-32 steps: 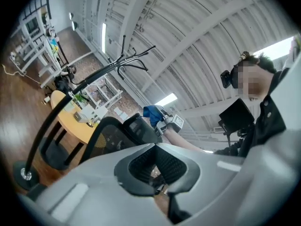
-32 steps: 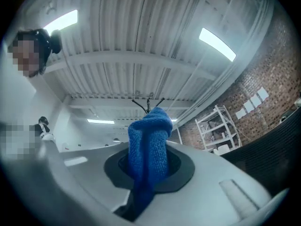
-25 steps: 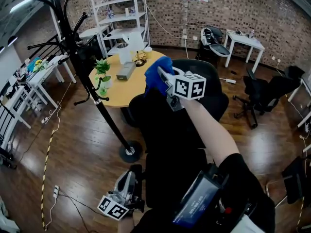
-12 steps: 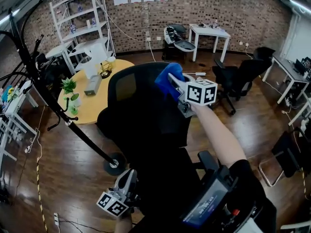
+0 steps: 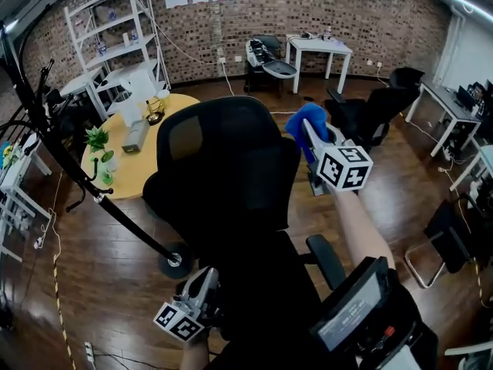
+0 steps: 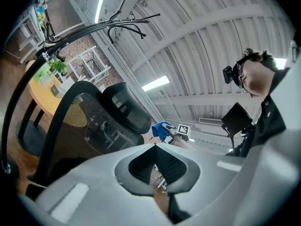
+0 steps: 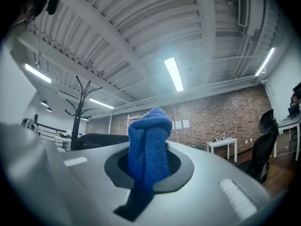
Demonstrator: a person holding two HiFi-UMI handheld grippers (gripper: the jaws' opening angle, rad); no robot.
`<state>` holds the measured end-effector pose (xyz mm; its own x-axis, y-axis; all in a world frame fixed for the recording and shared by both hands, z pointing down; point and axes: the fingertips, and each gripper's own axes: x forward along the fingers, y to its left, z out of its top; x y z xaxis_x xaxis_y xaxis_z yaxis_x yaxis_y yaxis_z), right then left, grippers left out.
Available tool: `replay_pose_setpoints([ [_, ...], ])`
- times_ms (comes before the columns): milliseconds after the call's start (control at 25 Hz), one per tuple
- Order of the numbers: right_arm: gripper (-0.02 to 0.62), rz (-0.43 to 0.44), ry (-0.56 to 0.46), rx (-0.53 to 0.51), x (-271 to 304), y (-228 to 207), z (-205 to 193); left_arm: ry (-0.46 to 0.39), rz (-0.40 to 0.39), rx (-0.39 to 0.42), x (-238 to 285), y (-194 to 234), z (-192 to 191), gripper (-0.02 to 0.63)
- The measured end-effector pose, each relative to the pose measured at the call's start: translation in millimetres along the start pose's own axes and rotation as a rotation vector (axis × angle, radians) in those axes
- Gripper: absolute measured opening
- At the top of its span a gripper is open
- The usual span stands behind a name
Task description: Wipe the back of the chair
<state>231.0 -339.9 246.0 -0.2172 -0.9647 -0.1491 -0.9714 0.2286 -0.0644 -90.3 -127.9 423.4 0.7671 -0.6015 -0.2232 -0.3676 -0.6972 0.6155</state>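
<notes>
We've got the black office chair (image 5: 223,168) filling the middle, with the coat rack (image 5: 100,199) and round yellow table (image 5: 127,172) off to its left. Our right gripper (image 5: 308,129) is clamped on the blue cloth (image 5: 300,118), just beside the backrest's right edge. Our left gripper (image 5: 204,280) sits low, jaws together and empty.

Frame centre is blocked by the chair back (image 5: 223,176). Left side is crowded by coat rack (image 5: 92,195) and round table (image 5: 127,168). Open floor (image 5: 400,191) is left centre right.
</notes>
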Motion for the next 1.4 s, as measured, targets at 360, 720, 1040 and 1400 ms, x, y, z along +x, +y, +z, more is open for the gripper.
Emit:
replay_pose_setpoints([
  [360, 0.031, 0.146, 0.094, 0.018, 64.9, 126.0, -84.7, -0.074, 0.106, 0.026, -44.7, 0.2, 11.5, 0.006],
  [720, 0.031, 0.403, 0.18, 0.062, 113.3, 281.0, -144.5, -0.223, 0.346, 0.047, -142.9, 8.7, 35.6, 0.006],
  [1040, 0.031, 0.786, 0.228, -0.126, 80.9, 421.7, -191.8, -0.251, 0.418, 0.058, -172.0, 3.2, 36.5, 0.006],
  [1400, 0.031, 0.641, 0.296, -0.063, 116.6, 356.8, -225.5, -0.247, 0.366, 0.053, -153.4, -6.1, 43.1, 0.006],
])
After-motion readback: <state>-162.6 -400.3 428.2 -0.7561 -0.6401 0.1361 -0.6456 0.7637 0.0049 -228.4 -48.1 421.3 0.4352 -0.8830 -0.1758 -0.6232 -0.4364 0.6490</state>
